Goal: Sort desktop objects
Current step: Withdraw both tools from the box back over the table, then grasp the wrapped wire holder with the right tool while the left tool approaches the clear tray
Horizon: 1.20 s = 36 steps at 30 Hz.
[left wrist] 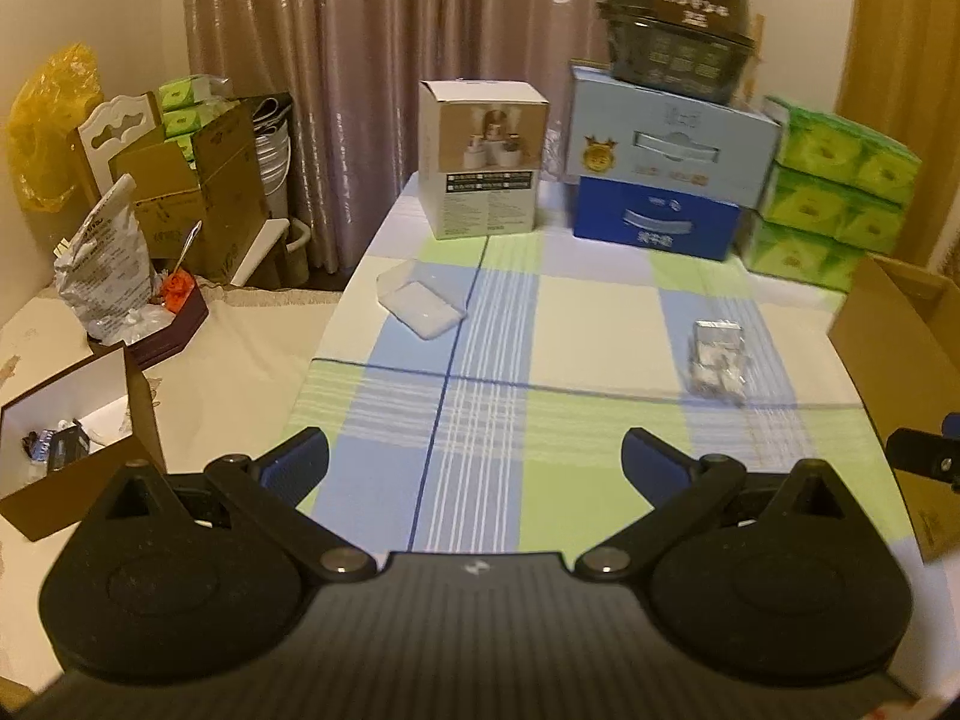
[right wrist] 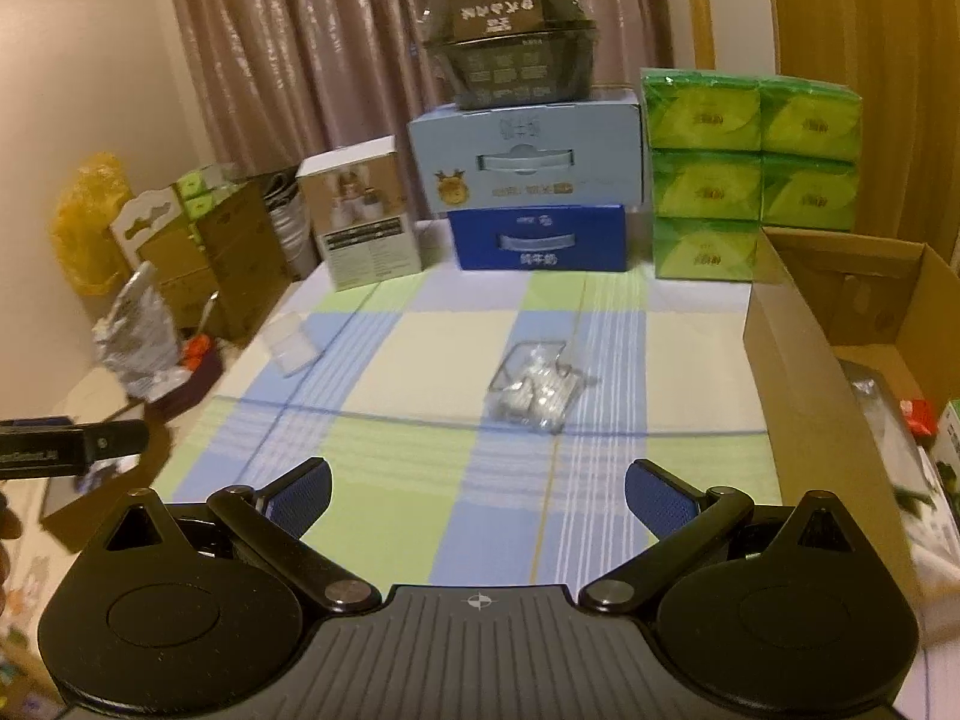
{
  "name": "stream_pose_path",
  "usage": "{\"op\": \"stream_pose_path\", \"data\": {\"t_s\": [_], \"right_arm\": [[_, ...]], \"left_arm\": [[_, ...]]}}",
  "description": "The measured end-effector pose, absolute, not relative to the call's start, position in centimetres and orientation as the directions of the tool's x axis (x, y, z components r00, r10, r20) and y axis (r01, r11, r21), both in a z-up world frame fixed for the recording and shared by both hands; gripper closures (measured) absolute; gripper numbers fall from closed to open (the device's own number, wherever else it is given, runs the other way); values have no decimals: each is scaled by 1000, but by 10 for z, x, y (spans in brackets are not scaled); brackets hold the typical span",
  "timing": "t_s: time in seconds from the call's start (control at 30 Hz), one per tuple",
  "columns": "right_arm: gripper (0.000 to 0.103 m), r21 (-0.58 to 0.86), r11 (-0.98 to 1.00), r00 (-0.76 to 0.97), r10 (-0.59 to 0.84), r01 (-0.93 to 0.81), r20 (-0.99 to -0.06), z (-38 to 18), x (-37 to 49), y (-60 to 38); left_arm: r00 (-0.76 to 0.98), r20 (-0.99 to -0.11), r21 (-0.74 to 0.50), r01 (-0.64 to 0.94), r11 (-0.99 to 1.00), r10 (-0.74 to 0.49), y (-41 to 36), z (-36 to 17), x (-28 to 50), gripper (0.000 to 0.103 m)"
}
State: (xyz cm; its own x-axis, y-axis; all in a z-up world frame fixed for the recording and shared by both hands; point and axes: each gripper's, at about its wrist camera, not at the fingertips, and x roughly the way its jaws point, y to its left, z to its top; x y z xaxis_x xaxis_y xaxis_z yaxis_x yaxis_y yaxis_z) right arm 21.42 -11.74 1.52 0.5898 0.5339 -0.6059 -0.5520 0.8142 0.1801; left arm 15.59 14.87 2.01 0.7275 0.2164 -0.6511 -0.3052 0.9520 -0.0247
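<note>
Blurred clear packet (right wrist: 536, 387), contents unreadable | left hand-held gripper (left wrist: 474, 468) spread empty | right hand-held gripper (right wrist: 477, 492) spread empty

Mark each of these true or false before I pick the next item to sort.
1. Both grippers are open and hold nothing. True: left gripper, right gripper.
2. The clear packet sits inside the cardboard box. False: it lies on the checked cloth.
3. A dark container tops the light blue carton. True.
4. The small clear lid lies right of the packet. False: it lies left.
</note>
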Motion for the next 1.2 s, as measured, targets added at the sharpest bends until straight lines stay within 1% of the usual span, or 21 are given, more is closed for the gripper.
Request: {"op": "stream_pose_path", "data": {"t_s": [0.13,0.27,0.43,0.57,0.7,0.83,0.93,0.97,1.07,1.2], "right_arm": [[2,156,831,629,513,-533,-583,-7,239,-101],[2,141,835,633,503,-532,-589,-30,264,-82],[3,107,843,654,483,-527,-583,-55,284,-63],[9,93,853,666,465,-514,-584,-72,299,-53],[15,90,871,679,438,-484,-589,-87,312,-45],[19,54,870,693,427,-491,-581,-99,320,-33],[22,29,867,695,418,-497,-585,-106,328,-23],[25,19,867,696,412,-497,-588,-108,330,-20],[32,4,872,701,396,-490,-593,-115,336,-13],[38,-1,886,708,370,-464,-601,-120,343,-6]], "left_arm": [[741,-634,-31,-312,949,223,155,0,183,1],[742,-631,-25,-310,951,225,157,-22,209,1],[741,-637,-50,-317,947,214,169,-48,233,1],[735,-660,-90,-283,955,156,174,-58,252,1],[749,-644,-67,-258,964,156,173,-63,268,1],[761,-634,-82,-244,966,139,174,-71,278,1],[766,-619,-38,-245,969,170,176,-77,284,1],[764,-620,-29,-249,968,178,176,-80,286,1],[746,-643,-36,-254,966,173,178,-86,291,1],[747,-643,-19,-238,971,170,175,-89,294,1]]}}
